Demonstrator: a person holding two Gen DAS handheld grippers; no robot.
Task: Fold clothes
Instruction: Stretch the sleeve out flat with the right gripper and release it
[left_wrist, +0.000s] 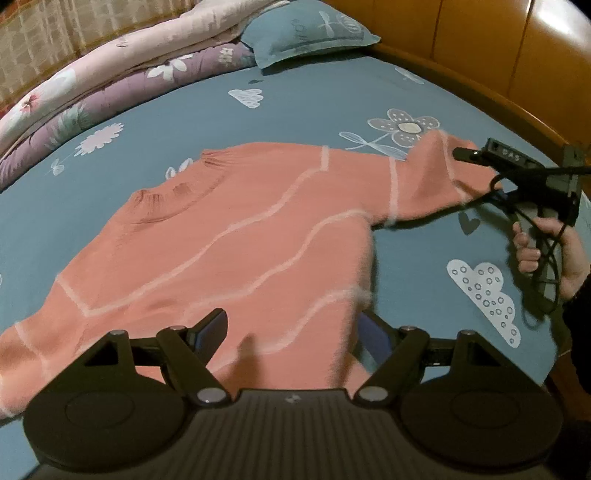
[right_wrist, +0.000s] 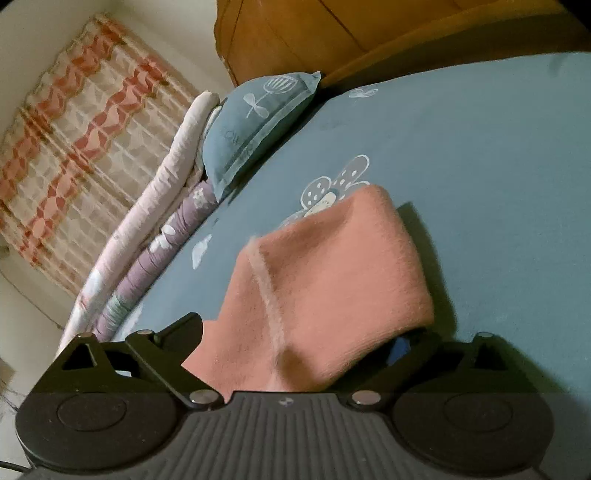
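While the pink sweater (left_wrist: 229, 251) lies flat on the blue bedsheet (left_wrist: 314, 99), the left gripper (left_wrist: 291, 332) hangs over its hem at six o'clock, fingers spread wide with cloth between them. At three o'clock, the right gripper (left_wrist: 461, 153), in a hand (left_wrist: 546, 254), pinches the sleeve (right_wrist: 332, 280), lifted off the sheet.

a bed (left_wrist: 314, 110) in a teal flower-print sheet meets a wooden headboard (left_wrist: 480, 48). a matching pillow (left_wrist: 306, 29) and folded quilts (left_wrist: 92, 92) lie beside a patterned curtain (right_wrist: 85, 147).
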